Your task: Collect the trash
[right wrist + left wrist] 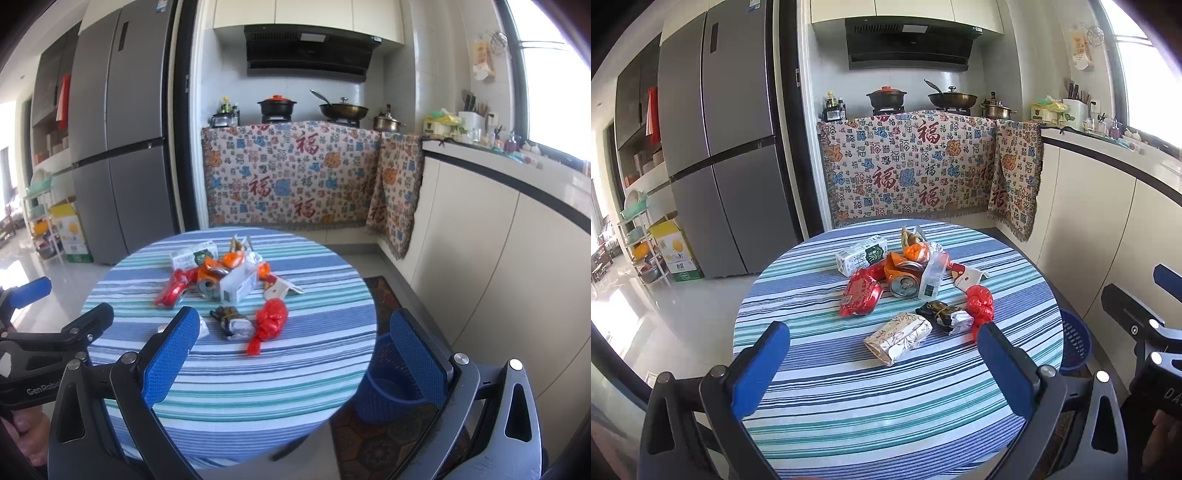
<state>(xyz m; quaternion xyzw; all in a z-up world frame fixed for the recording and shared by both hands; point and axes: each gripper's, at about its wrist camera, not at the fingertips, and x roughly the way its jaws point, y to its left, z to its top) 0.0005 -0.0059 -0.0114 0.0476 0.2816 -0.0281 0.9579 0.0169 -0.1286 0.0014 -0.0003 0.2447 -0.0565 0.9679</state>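
Observation:
A pile of trash lies on a round table with a striped cloth (871, 406): a milk carton (861, 255), a crushed can (904, 283), a red foil wrapper (860, 292), a red plastic bag (979, 303), a dark wrapped bundle (943, 314) and a patterned paper packet (897, 336). My left gripper (882, 365) is open and empty, above the table's near side, short of the packet. My right gripper (295, 354) is open and empty, above the table's right edge; the red bag (269, 323) and the bundle (232, 321) lie ahead of it. A blue mesh bin (388, 387) stands on the floor at the table's right.
A grey fridge (716, 147) stands at the left. A stove counter draped with patterned cloth (908, 166) is behind the table, and a white counter (1108, 221) runs along the right. The other gripper (1145, 325) shows at the right edge of the left wrist view.

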